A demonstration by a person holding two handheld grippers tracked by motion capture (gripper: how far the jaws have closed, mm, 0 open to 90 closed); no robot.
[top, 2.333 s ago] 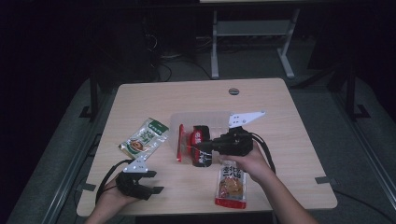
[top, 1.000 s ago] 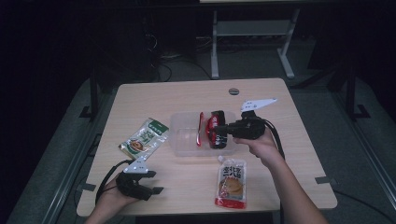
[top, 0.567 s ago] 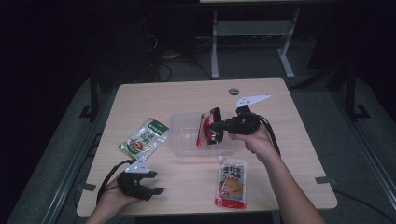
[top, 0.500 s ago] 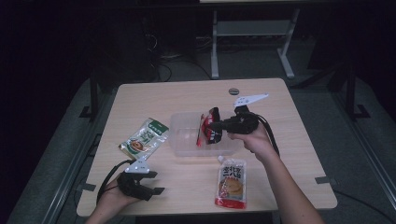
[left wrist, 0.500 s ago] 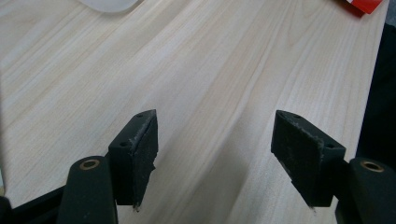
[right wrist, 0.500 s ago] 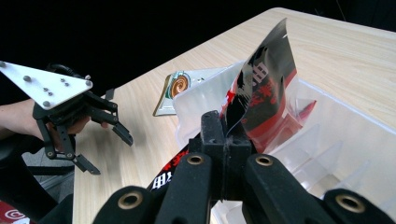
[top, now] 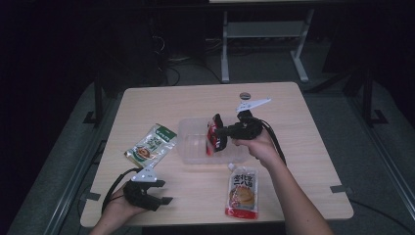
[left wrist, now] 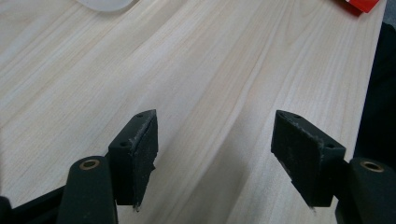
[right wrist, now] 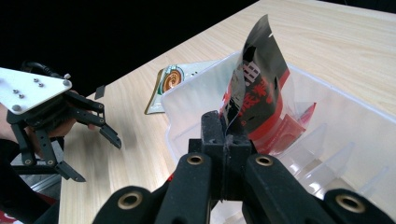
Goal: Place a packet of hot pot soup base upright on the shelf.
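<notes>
**Red pouch held over the clear bin**

The red-and-black pouch (right wrist: 254, 93) hangs pinched by its edge in the right gripper (top: 219, 137), just above the clear plastic bin (top: 195, 147), seemingly for dropping in. Near the bin's front-left, the left gripper (top: 156, 198) rests with jaws spread, holding nothing.

We saw white letters on the red and black packet (right wrist: 252, 88) and dark letters on the red pouch (top: 243, 182), but we could not read any.
</notes>
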